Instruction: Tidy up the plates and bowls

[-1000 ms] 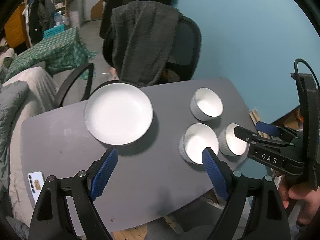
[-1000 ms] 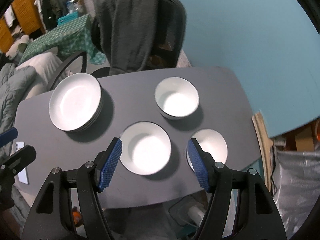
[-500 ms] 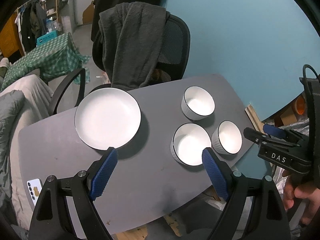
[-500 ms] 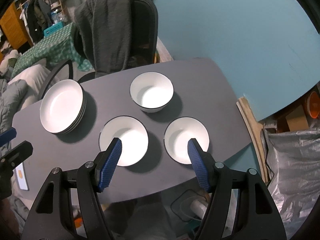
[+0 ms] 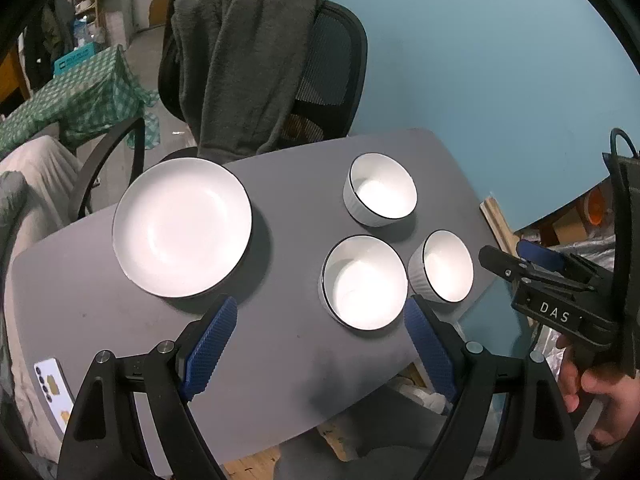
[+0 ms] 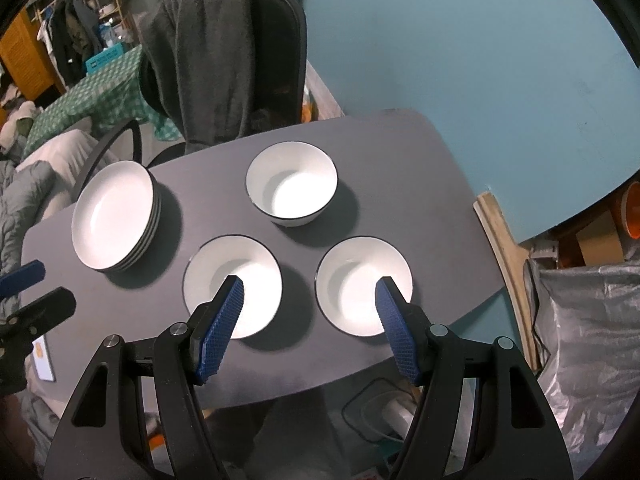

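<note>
Sitting apart near the tabletop's right edge, three white round ceramic bowls with dark rims (image 6: 291,188) (image 6: 233,287) (image 6: 363,285) await nesting; a stack of white dark-rimmed plates (image 6: 114,214) occupies the far left corner of the grey tabletop (image 6: 436,184). My right gripper (image 6: 310,322) hangs nearest, pads spread and empty, above the two near-edge bowls. My left gripper (image 5: 316,346), wide and empty too, hovers between plates and bowls.
</note>
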Demonstrator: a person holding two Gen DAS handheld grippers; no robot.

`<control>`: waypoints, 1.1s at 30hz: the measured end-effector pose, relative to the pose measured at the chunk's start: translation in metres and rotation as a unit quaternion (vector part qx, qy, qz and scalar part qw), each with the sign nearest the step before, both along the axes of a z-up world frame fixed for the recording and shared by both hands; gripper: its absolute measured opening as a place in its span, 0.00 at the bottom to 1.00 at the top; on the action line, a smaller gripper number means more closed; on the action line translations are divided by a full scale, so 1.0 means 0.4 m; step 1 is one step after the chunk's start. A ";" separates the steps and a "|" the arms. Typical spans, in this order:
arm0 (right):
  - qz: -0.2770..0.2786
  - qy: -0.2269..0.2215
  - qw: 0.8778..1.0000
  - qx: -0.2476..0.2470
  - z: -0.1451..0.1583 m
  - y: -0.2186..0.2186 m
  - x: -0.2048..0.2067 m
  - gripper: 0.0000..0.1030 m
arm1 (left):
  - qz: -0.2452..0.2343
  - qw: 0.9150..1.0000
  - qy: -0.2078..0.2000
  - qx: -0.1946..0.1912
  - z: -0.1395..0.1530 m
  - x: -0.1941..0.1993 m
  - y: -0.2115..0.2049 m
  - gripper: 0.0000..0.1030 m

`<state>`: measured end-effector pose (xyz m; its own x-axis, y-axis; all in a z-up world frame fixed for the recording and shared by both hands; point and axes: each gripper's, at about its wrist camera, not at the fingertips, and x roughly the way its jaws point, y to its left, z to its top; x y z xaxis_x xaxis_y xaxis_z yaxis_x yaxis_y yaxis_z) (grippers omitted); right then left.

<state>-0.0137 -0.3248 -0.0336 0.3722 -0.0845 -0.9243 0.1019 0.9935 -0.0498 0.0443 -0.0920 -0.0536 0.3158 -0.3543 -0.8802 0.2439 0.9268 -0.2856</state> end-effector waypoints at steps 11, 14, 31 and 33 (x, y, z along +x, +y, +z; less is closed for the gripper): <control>0.046 0.026 0.996 0.072 -0.088 -0.040 0.057 0.66 | 0.008 0.999 0.043 0.029 -0.097 0.051 -0.040 0.85; 0.080 0.039 0.993 0.073 -0.123 -0.031 0.082 0.66 | 0.012 0.998 0.053 0.030 -0.130 0.064 -0.050 0.85; 0.217 0.127 0.966 0.067 -0.287 0.027 0.180 0.66 | 0.048 0.989 0.123 0.063 -0.319 0.104 -0.091 0.80; 0.226 0.144 0.961 0.065 -0.304 0.030 0.189 0.65 | 0.048 0.988 0.126 0.077 -0.334 0.102 -0.098 0.79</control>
